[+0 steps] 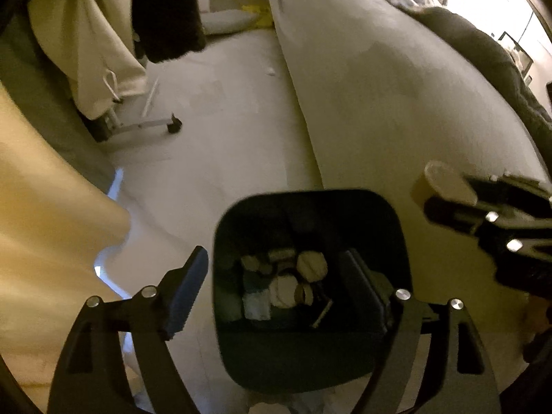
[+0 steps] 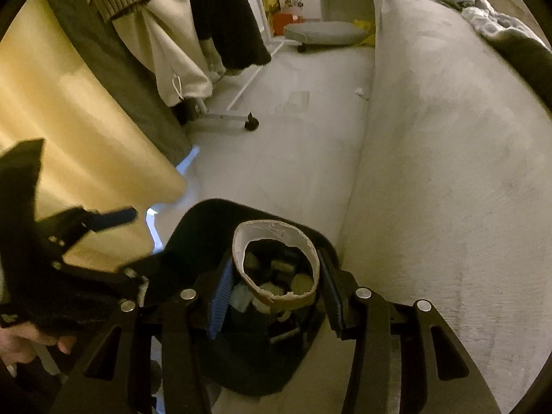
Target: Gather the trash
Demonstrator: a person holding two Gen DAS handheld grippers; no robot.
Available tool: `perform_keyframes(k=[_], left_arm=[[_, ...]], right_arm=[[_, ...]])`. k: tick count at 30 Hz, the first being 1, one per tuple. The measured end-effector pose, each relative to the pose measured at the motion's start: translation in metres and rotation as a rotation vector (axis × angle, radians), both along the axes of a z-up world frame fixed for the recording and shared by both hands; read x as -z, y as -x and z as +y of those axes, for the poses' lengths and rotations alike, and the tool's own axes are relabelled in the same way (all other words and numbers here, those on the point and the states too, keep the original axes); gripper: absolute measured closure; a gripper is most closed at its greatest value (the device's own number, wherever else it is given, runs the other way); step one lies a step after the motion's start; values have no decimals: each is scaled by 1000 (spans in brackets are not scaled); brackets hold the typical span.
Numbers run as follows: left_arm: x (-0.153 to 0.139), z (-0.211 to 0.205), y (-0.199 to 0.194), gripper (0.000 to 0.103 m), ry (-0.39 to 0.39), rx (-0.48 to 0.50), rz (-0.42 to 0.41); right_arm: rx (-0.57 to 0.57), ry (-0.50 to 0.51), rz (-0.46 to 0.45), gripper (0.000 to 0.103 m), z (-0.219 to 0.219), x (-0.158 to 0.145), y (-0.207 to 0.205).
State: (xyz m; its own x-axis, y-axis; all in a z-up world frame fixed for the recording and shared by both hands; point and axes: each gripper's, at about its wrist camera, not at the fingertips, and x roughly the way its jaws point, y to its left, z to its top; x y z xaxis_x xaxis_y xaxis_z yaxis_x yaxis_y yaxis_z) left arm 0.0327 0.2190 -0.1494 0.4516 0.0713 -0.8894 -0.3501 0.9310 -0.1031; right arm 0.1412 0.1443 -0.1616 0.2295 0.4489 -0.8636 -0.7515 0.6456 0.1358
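Observation:
A black trash bin [image 1: 310,355] stands on the pale floor beside the bed, with several crumpled bits of trash [image 1: 286,286] inside. My left gripper [image 1: 279,286] is open and empty, its fingers spread over the bin's rim. My right gripper [image 2: 274,283] is shut on a brown cardboard tube [image 2: 276,296] and holds it just above the bin's [image 2: 241,372] opening. The right gripper with the tube [image 1: 438,183] also shows in the left wrist view, right of the bin.
A white bed [image 1: 396,96] runs along the right. A clothes rack with hanging garments [image 2: 172,34] and a castor foot [image 2: 251,122] stands at the left. A yellow curtain [image 2: 69,120] hangs near left. A small white scrap [image 2: 360,92] lies on the floor by the bed.

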Motion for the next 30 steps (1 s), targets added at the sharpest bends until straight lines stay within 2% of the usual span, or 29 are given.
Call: perform_keyframes(k=[6,8,11,14,18,22,30], left_arm=[[-26,9,8,13,-22,-49,-78],[-45,6,14,9,-54,-48,-126],[-72,2,23,5,-95,-41,-210],[-94,3,34,4,-100,-40,-278],[-118,-1,50,4,-134,-24,-333],[-136,-2,68,3,-156,-4,-389],[-176,-13,89,3,-172,-12,-499]], right_arm=[[-3,27,18,53,5,8,3],[-15,24,23,40,6,7,8],[-44,17,13,27,6,5,19],[-62,8,-14,23,0,-4,28],[-12,-8,-37,17,-21,-16,32],[33,-51,-72,12,-41,-34,42],[104,-142,-245,5,-87,-95,66]])
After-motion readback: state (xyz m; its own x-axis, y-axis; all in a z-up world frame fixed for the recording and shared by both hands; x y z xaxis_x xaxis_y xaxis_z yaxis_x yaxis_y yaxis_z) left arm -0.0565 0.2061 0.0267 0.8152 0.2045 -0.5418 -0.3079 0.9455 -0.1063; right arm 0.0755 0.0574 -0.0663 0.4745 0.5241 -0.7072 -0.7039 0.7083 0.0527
